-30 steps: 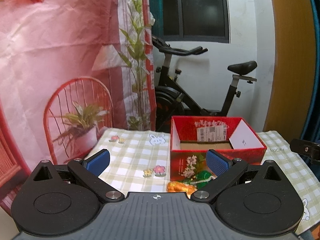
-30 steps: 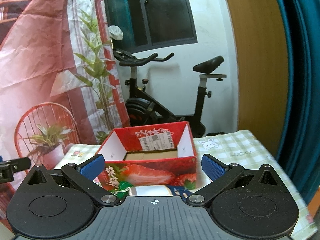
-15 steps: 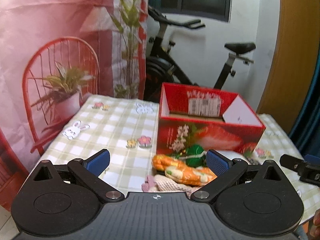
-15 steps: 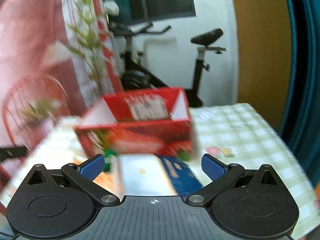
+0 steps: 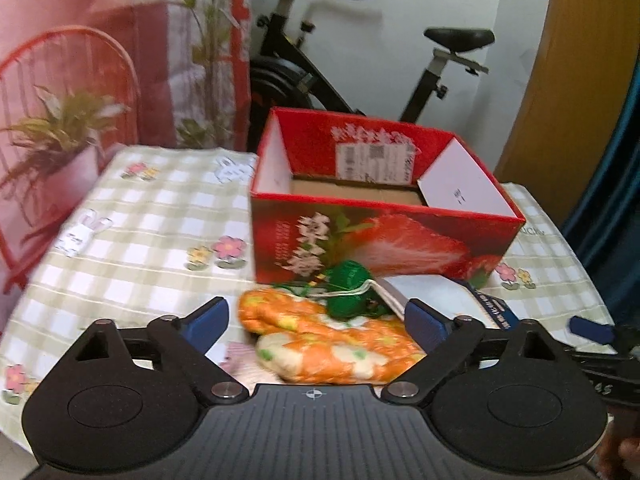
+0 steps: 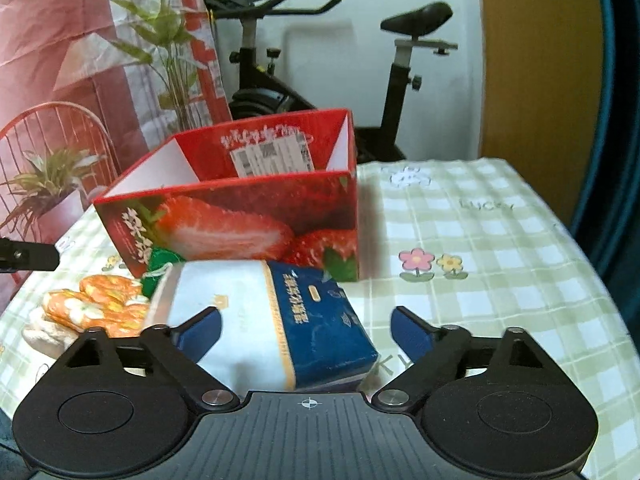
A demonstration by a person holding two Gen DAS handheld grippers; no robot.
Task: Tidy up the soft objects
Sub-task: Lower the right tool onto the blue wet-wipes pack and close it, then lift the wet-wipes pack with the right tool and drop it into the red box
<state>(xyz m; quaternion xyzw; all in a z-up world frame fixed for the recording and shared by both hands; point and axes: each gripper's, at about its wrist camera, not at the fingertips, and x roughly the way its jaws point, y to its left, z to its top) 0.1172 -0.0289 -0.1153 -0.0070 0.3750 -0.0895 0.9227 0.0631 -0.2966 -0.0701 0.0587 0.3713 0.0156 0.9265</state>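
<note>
In the left wrist view, the left gripper [image 5: 316,320] is pointing down at an orange, flower-printed cloth bundle [image 5: 328,344] lying on the green-and-white checked tablecloth [image 5: 152,224]. Its jaws are closing; the bundle is lying between the blue pads, which are not pressing on it. A green ball of yarn [image 5: 349,288] is resting just behind the bundle, touching the front wall of the open red cardboard box printed with strawberries [image 5: 384,240]. A black exercise bike [image 5: 320,60] is standing behind the table.

In the right wrist view, the right gripper [image 6: 306,330] is hanging over a white-and-blue soft pack of tissues [image 6: 272,316] lying just in front of the red box. Its jaws are closing, with the pack between the pads; they are not squeezing it.
</note>
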